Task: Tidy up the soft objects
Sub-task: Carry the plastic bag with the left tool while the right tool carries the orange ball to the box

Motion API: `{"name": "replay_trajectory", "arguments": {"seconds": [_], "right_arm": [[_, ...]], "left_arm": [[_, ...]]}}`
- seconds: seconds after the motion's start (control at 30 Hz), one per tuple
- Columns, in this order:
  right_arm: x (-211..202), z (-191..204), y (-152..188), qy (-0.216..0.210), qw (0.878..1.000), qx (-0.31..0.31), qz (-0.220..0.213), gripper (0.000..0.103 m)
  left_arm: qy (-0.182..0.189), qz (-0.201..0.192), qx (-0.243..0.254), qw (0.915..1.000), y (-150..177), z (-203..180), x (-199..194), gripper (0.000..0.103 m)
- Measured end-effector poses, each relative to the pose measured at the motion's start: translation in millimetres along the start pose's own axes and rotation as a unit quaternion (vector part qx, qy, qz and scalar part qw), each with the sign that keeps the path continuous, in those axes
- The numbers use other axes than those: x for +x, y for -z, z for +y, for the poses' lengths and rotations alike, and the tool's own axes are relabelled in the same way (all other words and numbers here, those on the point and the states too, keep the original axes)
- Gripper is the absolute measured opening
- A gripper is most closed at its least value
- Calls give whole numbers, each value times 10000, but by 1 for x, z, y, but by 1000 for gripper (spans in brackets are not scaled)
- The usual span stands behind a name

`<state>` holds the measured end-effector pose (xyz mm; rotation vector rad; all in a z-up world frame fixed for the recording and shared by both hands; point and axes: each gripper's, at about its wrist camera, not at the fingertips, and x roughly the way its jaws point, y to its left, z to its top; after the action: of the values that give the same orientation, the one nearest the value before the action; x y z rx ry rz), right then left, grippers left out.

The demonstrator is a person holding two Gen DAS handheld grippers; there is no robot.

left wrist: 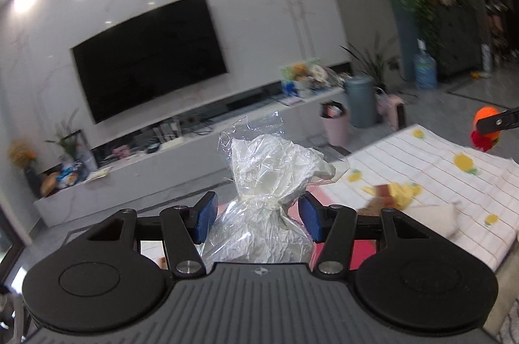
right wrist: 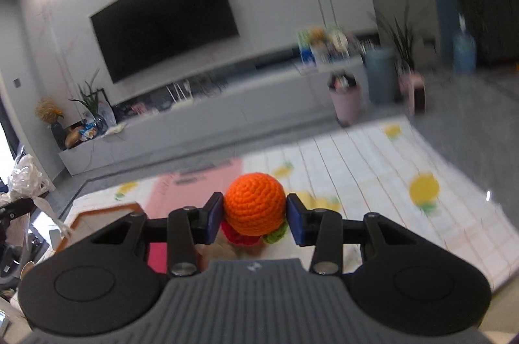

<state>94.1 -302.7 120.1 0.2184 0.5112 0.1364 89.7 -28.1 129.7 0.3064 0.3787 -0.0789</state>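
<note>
My left gripper (left wrist: 258,216) is shut on a crinkled clear plastic bag (left wrist: 269,182) with something white inside, held up in the air; the bag also shows at the left edge of the right wrist view (right wrist: 24,178). My right gripper (right wrist: 255,216) is shut on an orange crocheted ball (right wrist: 254,204) with red and green crochet bits under it, held above the cloth. That ball and a fingertip also show at the far right of the left wrist view (left wrist: 486,130). A yellow soft toy (left wrist: 394,193) lies on the white cloth with lemon print (left wrist: 438,182).
A pink mat (right wrist: 201,182) lies on the table beside the lemon cloth (right wrist: 373,175). Behind are a wall TV (left wrist: 149,58), a low grey console (left wrist: 168,162), a pink bin (left wrist: 335,123), a grey bin (left wrist: 358,100) and plants.
</note>
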Motion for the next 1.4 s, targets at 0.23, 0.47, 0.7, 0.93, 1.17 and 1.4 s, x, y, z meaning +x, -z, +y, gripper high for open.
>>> {"name": "replay_trajectory", "arguments": {"seconds": [0.23, 0.47, 0.7, 0.93, 1.17, 1.4], "right_arm": [[-21, 124, -9, -562, 9938, -903, -327, 42], [0, 218, 11, -1098, 9888, -938, -376, 42], [43, 239, 47, -1343, 9884, -678, -230, 42], [101, 225, 86, -1325, 9893, -592, 166, 42], [132, 203, 106, -1172, 9913, -416, 421, 42], [132, 195, 118, -1237, 9910, -395, 317, 42]], "left_arm": [[-424, 104, -603, 9972, 14, 60, -14, 63], [-1102, 138, -1509, 9823, 35, 92, -5, 63], [-501, 202, -1967, 9790, 50, 83, 35, 63], [-94, 783, -2564, 9633, 72, 96, 92, 63], [367, 1454, -3100, 9388, 114, 101, 143, 63], [584, 1959, -3242, 9236, 135, 97, 162, 62]]}}
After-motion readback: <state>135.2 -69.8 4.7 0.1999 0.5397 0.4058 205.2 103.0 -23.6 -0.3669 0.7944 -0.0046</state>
